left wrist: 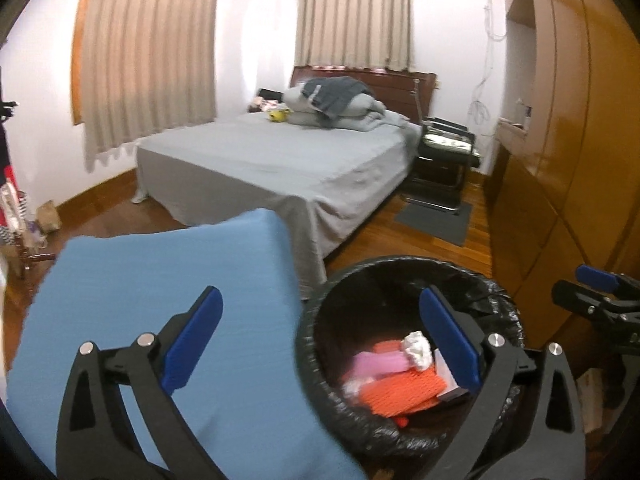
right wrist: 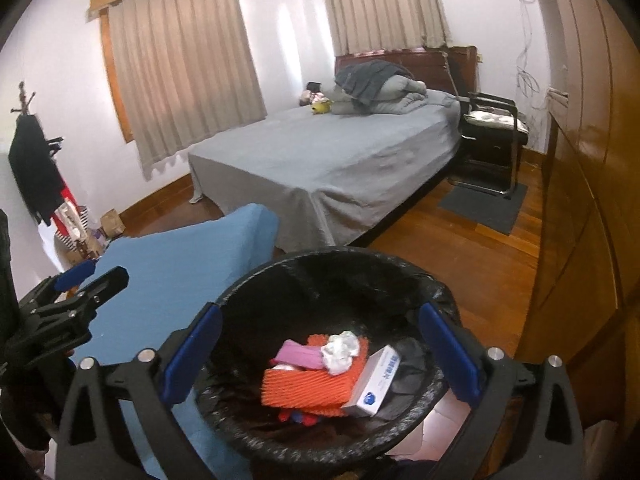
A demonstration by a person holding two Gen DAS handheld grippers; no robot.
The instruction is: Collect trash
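1. Left gripper (left wrist: 320, 344): jaws wide apart, empty, one blue pad over the blue table (left wrist: 160, 300), the other over the bin.
2. Right gripper (right wrist: 320, 354): jaws wide apart, empty, straddling the bin's near rim.
3. Trash bin (right wrist: 256, 280): round, lined with a black bag, standing on the floor just beside the table's right edge.
4. Bin contents: orange foam netting (right wrist: 308, 384), pink piece (right wrist: 300, 356), crumpled white tissue (right wrist: 340, 350), white box with blue print (right wrist: 374, 380); all lie at the bottom.
5. Floor (right wrist: 460, 252): polished wood boards; a dark grey mat (right wrist: 486, 206) lies beside the bed.
6. Bed (right wrist: 320, 168): grey sheet, bundled grey bedding and a small yellow toy (right wrist: 320, 108) at the headboard end.
7. Black chair (right wrist: 490, 128): between bed and wooden wardrobe (right wrist: 580, 180), which fills the right wall.
8. Far walls: white, two windows with beige curtains (right wrist: 184, 80).
9. Right wrist view only: coat stand (right wrist: 30, 160) with dark clothing at far left, and the print on the box.
10. Left wrist view only: open niche (left wrist: 520, 92) in the wardrobe.
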